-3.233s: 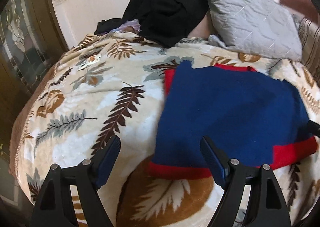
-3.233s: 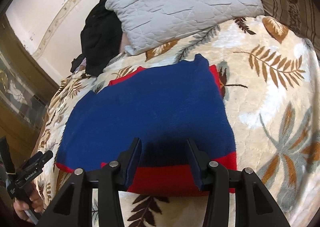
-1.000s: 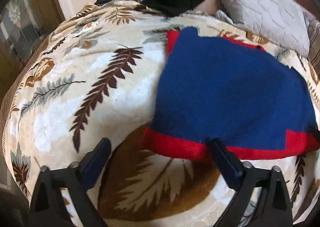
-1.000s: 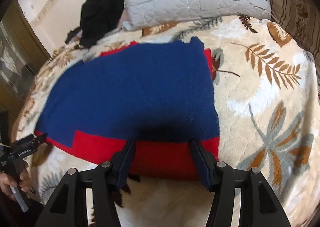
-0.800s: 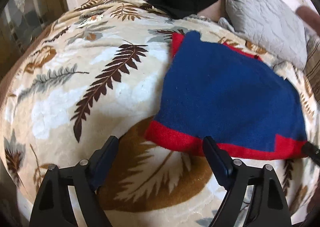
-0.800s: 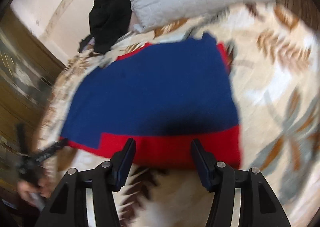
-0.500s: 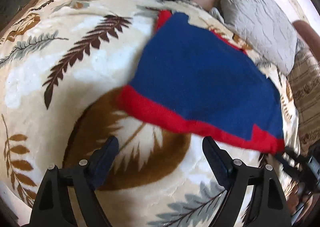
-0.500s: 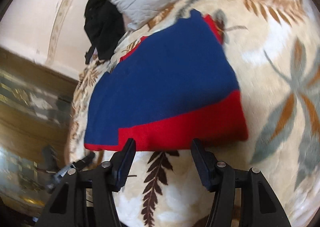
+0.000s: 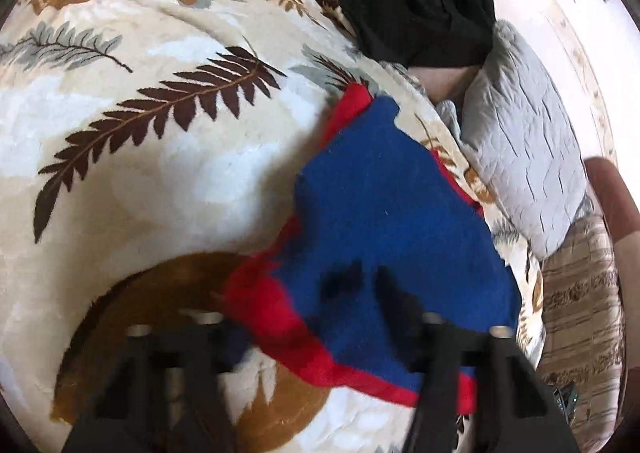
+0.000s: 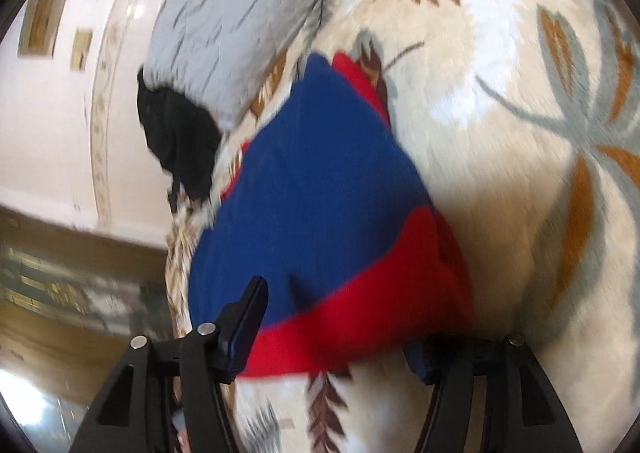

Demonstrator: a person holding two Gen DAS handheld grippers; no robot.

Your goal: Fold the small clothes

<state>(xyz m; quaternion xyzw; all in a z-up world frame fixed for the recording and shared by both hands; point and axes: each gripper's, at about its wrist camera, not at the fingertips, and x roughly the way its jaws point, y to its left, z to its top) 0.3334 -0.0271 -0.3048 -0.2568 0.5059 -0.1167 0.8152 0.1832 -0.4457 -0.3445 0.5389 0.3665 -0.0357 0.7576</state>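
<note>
Looking out along the left gripper (image 9: 312,313), blurred at the bottom of its own view: closing, with a clear gap yet between the two dark fingers. Straddling the near left corner of a blue knitted garment with a red hem band (image 9: 380,213), one finger tucked beneath the red edge, the other lying over the blue cloth. Not yet pinching the fabric, as far as the blur allows.

Looking out along the right gripper (image 10: 336,325): opening, set wide. Bracketing the red band at the garment's near right corner, the left finger over the cloth, the right finger low and partly hidden under the bulging hem. No visible squeeze on the fabric here either.

Between the two tools, spread across a cream plush blanket printed with brown and grey fern leaves (image 9: 160,173), blue side up, with its near corners rumpled and lifted off the pile. Red also peeping out along the far edge and the far corner.

Beyond the far edge, a pale grey quilted pillow (image 9: 520,157), just beside the garment. Next to the pillow, heaped at the head of the bed, a crumpled black garment (image 9: 416,1), touching the pillow's end. Behind both, a cream wall with a patterned border strip (image 10: 52,125). At the right edge of the left view, a brown striped fabric (image 9: 580,293).
</note>
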